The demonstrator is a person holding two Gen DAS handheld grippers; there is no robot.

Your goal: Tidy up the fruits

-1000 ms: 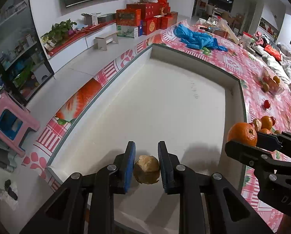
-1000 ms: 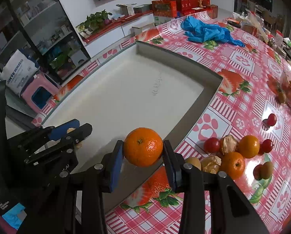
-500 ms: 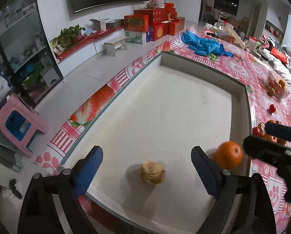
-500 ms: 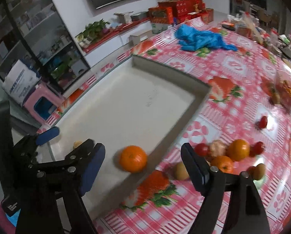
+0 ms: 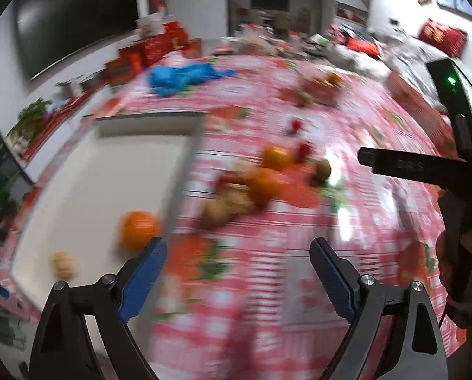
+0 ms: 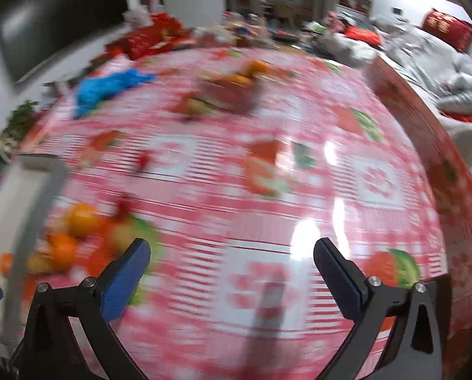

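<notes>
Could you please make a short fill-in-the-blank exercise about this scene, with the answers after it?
1. The orange lies inside the white ____.
2. The crumpled cloth far back on the table is ____ in colour.
3. Nothing is between the fingers of the left gripper; they are ____.
4. The loose fruit pile rests on the checked ____.

Answers: tray; blue; open; tablecloth

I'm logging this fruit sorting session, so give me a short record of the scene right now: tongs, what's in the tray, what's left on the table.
left tongs: open, nothing between the pads
right tongs: open, empty, jaws have just been opening
white tray: holds an orange and a small tan fruit
fruit pile: loose on the tablecloth beside the tray, oranges, tan and red pieces
tablecloth: red and white check with fruit prints
blue cloth: far side of the table
image quality: both views motion-blurred
</notes>
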